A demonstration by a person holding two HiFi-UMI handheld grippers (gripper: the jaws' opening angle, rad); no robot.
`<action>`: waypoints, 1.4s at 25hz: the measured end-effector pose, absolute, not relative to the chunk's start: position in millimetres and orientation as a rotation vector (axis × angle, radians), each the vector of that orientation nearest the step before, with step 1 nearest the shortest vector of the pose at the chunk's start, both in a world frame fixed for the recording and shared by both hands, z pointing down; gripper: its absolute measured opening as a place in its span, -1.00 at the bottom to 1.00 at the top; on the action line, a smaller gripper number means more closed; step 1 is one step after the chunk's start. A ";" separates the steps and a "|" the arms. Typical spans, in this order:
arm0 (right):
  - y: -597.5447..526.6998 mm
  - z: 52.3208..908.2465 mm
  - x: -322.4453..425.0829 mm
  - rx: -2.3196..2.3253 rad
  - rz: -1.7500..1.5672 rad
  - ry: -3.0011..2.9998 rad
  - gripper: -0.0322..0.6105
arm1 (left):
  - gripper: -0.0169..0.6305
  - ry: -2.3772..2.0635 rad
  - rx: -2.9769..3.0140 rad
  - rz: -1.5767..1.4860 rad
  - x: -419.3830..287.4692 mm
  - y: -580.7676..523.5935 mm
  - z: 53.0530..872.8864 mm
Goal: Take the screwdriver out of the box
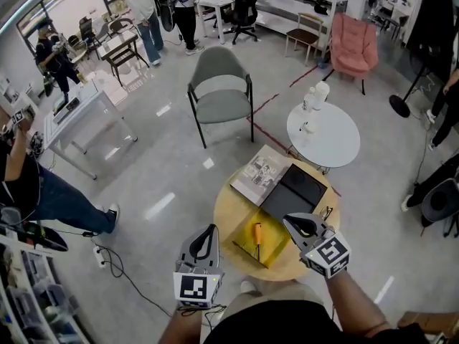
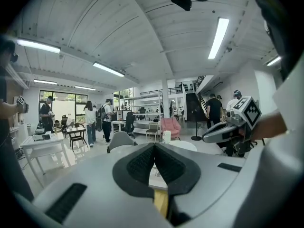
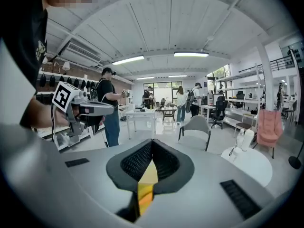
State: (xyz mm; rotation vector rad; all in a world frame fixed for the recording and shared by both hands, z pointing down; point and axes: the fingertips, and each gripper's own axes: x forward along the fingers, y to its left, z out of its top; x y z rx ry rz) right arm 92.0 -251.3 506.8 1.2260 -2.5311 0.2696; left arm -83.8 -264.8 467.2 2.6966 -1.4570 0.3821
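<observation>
Two grippers hovered near the round surface (image 1: 228, 217), the left gripper (image 1: 211, 228) and right gripper (image 1: 287, 220) both with fingers pressed together, empty. Between them the screwdriver (image 1: 257, 233) lay in the yellow box (image 1: 271, 255); it looked light, rigid and probably smooth, best pinched across its orange handle.

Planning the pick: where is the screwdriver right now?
In the head view the orange screwdriver lies inside the yellow box at the near edge of the round wooden table, just left of the right gripper.
</observation>
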 end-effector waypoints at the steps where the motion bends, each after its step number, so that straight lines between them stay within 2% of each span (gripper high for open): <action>1: -251.7 513.7 90.9 1.222 0.297 -2.518 -0.85 | -0.91 -1.455 2.693 0.383 -82.5 -264.6 468.7; 14: -247.3 589.7 76.8 1.133 0.471 -2.455 -0.82 | -0.91 -1.447 2.618 0.495 -92.9 -242.9 506.9; 23: -244.7 625.3 68.8 1.067 0.532 -2.429 -0.63 | -0.91 -1.449 2.584 0.493 -93.0 -238.5 526.3; 35: -251.9 685.5 61.3 1.052 0.692 -2.378 -0.55 | -0.91 -1.451 2.531 0.521 -92.8 -229.1 546.9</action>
